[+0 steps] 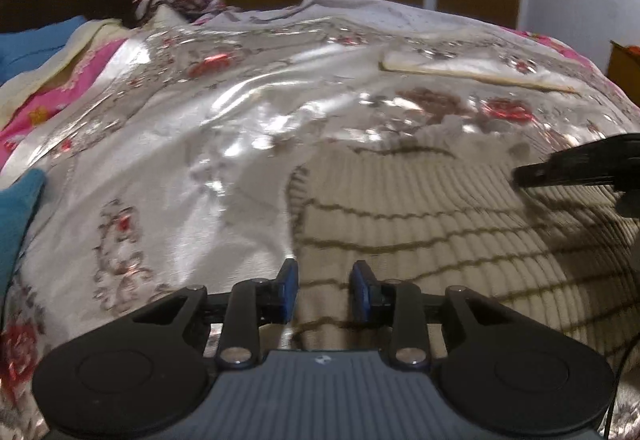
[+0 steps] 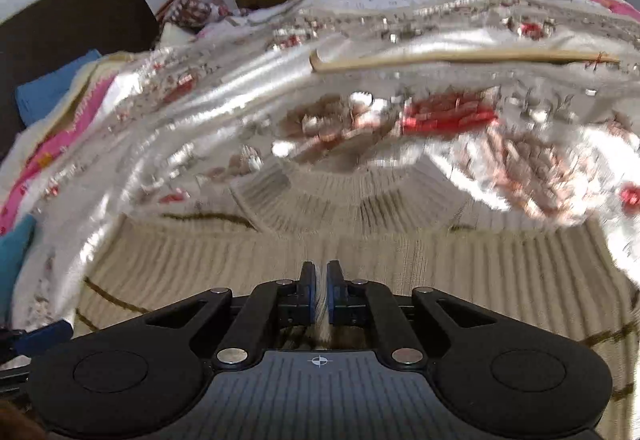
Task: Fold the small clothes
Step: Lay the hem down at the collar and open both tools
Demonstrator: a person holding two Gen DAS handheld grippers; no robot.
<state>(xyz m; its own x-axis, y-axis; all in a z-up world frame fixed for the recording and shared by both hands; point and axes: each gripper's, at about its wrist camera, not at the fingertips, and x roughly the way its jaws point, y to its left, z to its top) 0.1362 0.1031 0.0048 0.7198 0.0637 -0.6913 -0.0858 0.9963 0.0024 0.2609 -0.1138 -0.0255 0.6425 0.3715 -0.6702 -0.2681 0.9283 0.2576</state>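
Listing by size, largest first.

Bed cover (image 1: 208, 143): glossy floral satin, filling both views from 9 to 3 o'clock. Risk: the slick surface lets the garment slide as I pull, so a fold could land crooked.

Sweater (image 1: 440, 232): beige ribbed knit with thin dark stripes, lying flat on the cover; at 3 to 5 o'clock in my left view, across the lower half of my right view, its collar (image 2: 340, 191) at 12 o'clock of the fingers. Risk: soft, stretchy knit, and a one-sided lift would drag it into a bunch.

Right gripper (image 2: 322, 288): nearly closed, a thin sliver of pale knit pinched between the pads. Risk: the bite looks shallow and the view is blurred; I judge it could slip out under tension.

Left gripper (image 1: 325, 290): fingers apart, holding nothing, poised over the sweater's left edge. Risk: closing here may catch the satin along with the knit.
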